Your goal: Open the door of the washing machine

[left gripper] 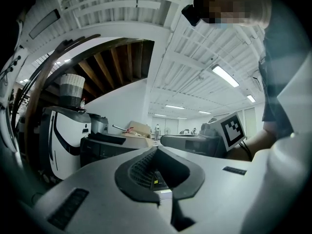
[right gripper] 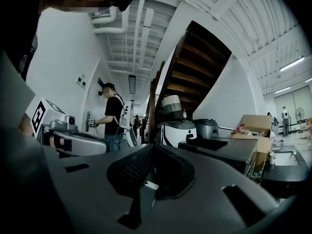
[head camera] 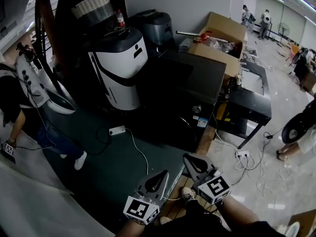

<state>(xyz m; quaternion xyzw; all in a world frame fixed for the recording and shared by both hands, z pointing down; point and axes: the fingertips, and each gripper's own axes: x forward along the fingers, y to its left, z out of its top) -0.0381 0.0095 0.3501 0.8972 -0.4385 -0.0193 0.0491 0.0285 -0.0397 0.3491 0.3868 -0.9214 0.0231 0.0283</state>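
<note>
The washer [head camera: 190, 90], dark and boxy, stands on the floor ahead, and its door looks closed. The left gripper [head camera: 163, 176] and right gripper [head camera: 189, 159] are both clenched on nothing, well short of it. Find the door's handle first, then spread one gripper's jaws before closing in.

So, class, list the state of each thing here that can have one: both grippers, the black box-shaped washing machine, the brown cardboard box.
Grey left gripper: shut, empty.
Grey right gripper: shut, empty.
Black box-shaped washing machine: door shut.
Brown cardboard box: top open, flaps up.
</note>
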